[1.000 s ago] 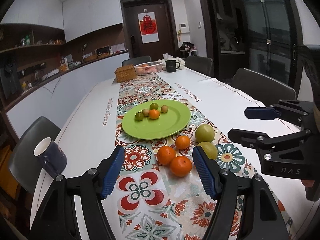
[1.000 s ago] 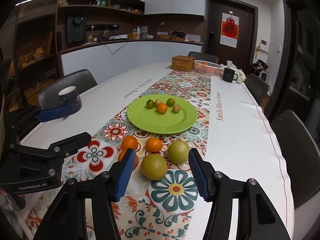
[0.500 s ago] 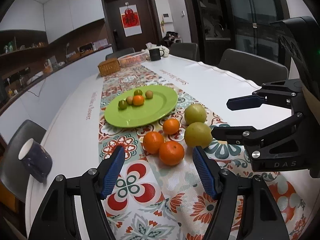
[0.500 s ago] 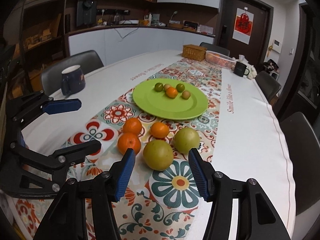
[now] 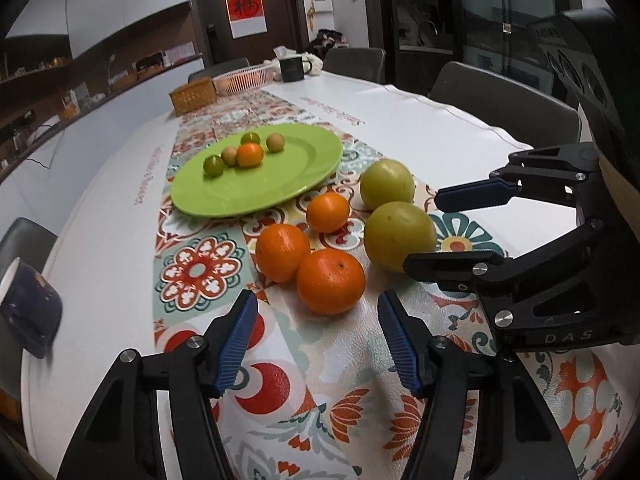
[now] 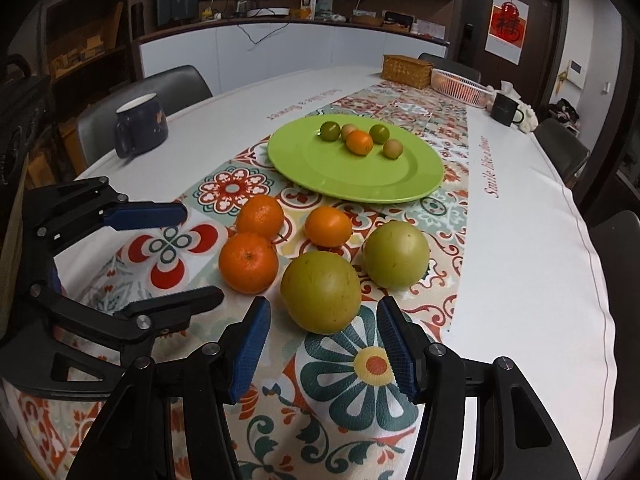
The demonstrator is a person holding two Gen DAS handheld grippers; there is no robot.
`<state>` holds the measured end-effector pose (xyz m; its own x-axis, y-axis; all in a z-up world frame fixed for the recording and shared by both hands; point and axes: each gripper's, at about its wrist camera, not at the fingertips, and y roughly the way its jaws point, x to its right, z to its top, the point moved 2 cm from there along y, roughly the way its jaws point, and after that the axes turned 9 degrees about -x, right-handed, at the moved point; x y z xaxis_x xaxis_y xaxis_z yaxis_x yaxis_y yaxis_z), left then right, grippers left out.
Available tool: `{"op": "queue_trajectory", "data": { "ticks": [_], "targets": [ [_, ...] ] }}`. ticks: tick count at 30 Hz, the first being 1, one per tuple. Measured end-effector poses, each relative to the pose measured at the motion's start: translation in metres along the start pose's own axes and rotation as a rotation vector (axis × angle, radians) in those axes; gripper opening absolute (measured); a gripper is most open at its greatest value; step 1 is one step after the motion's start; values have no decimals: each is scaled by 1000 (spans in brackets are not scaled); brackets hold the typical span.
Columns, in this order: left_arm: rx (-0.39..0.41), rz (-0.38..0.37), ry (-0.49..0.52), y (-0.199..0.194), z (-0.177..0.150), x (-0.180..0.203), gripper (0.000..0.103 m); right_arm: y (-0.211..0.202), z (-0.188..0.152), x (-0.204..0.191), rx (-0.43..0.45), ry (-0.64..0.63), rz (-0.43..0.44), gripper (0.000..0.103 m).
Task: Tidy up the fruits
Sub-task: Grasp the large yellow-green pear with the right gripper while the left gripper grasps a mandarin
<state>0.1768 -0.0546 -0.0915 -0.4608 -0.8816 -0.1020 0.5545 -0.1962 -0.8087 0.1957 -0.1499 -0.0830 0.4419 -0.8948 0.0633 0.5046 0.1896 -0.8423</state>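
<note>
A green plate point(image 5: 280, 184) point(image 6: 400, 184) holds several small fruits, among them a small orange point(image 5: 249, 155) point(image 6: 359, 142). In front of it on the patterned runner lie three oranges and two large green fruits. My left gripper point(image 5: 318, 340) is open and empty, just short of the nearest orange point(image 5: 331, 281) point(image 6: 248, 262). My right gripper point(image 6: 323, 350) is open and empty, just short of the nearest green fruit point(image 6: 321, 291) point(image 5: 399, 230). Each gripper shows in the other's view: the right point(image 5: 464, 228), the left point(image 6: 188, 256).
A dark blue mug point(image 6: 140, 125) point(image 5: 28, 312) stands on the white cloth to the left. At the far end are a wicker box point(image 6: 407, 65), a pink basket point(image 6: 460, 86) and a black mug point(image 6: 505, 109). Grey chairs surround the table.
Both grippers have moved forward and lower towards the loose fruit, which now looks larger. Both stay open. No fruit has moved.
</note>
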Motion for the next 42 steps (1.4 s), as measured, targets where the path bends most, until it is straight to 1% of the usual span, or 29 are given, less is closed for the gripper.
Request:
{"op": "queue_trajectory", "data": {
  "ticks": [5,9,13,15,16,20,22,26,29,30,31,33,38,42],
  "targets": [
    [-14,-5,-1,7,2,0,58,10,4,1,-14,-13,0,56],
    [-21,-3,-1,9,2,-1,56,18,8,4,-22,-6,19,56],
    [-24,-8,0,9,4,0,56,26,9,5,-28,26,41,56],
    [-25,-8,1,10,5,2,56,26,6,6,-23,39,55,50],
    [-25,-8,-2,10,6,2,56,24,5,6,-20,47,56,50],
    [-36,-15,-26,12,10,5,56,18,-2,11,-9,87,23,49],
    [-48,-10,-42,15,13,6,52,15,-6,16,-6,118,14,49],
    [-68,-4,-65,20,20,9,50,7,-14,27,4,175,-10,49],
    [-75,17,-77,23,25,12,48,1,-18,33,11,210,-12,49],
    [-77,28,-79,24,26,12,45,0,-19,35,13,219,-14,49],
    [-77,42,-81,25,26,11,42,-1,-20,36,13,226,-17,49],
    [-79,43,-86,25,27,11,42,-4,-22,37,15,232,-21,48],
    [-80,45,-102,25,25,9,41,-13,-23,35,41,242,-30,40],
    [-84,39,-112,24,24,8,42,-12,-22,32,44,230,-32,40]
  ]
}}
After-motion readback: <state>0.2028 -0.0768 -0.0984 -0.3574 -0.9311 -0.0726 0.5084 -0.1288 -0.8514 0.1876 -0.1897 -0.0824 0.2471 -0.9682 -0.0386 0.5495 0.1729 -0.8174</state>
